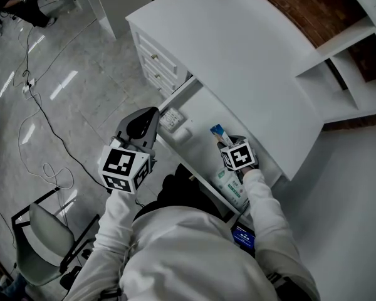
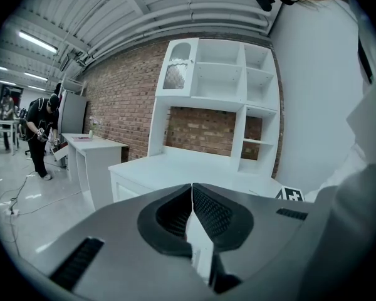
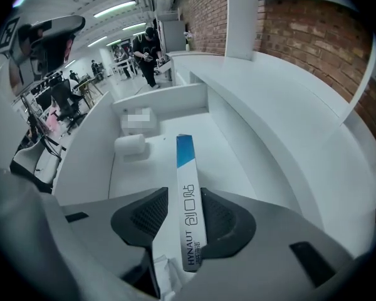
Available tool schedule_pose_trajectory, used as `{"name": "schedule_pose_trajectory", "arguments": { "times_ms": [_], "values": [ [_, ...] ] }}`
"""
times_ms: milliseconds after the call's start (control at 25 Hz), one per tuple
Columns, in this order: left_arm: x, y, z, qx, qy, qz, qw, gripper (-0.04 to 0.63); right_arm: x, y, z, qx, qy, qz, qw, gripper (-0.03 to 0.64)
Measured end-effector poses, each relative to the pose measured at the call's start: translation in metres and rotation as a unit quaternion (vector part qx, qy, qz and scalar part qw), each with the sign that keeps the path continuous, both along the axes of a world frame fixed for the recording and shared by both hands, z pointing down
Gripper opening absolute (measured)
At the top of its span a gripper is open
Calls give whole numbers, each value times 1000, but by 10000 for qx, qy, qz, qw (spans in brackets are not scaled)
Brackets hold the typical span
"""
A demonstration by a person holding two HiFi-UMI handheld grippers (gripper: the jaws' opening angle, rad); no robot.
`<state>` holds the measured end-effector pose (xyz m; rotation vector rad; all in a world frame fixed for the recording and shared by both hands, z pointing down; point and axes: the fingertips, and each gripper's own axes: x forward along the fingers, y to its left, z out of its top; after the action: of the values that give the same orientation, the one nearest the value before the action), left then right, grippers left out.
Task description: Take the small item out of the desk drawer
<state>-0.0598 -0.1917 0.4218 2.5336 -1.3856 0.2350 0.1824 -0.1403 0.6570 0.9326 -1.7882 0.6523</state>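
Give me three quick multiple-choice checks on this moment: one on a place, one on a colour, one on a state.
1. Where is the narrow white cardboard box with the coloured end?
A. On the desk top
B. In the open white desk drawer, between the right gripper's fingers
C. On the floor

2. What colour is that box's far end?
A. Red
B. Green
C. Blue

3. How do the left gripper's fingers stand?
A. Closed together on nothing
B. Wide apart
C. Clamped on the box

Answers:
1 B: the right gripper view shows it between the fingers, over the drawer bottom.
2 C: the tip away from the gripper is blue.
3 A: the left gripper view shows the fingers meeting with nothing between them.
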Motion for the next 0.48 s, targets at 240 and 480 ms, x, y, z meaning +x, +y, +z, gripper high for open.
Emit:
{"name": "schedule_pose_trajectory", "arguments": {
  "times_ms": [240, 480],
  "values": [
    [-3, -1, 4, -51, 7, -31, 10000, 23, 3, -1, 6, 0, 207, -63, 9998, 123],
    [-5, -2, 6, -96, 40, -58, 9999, 23, 8, -5, 3, 68, 281, 47, 9996, 98]
  ]
}}
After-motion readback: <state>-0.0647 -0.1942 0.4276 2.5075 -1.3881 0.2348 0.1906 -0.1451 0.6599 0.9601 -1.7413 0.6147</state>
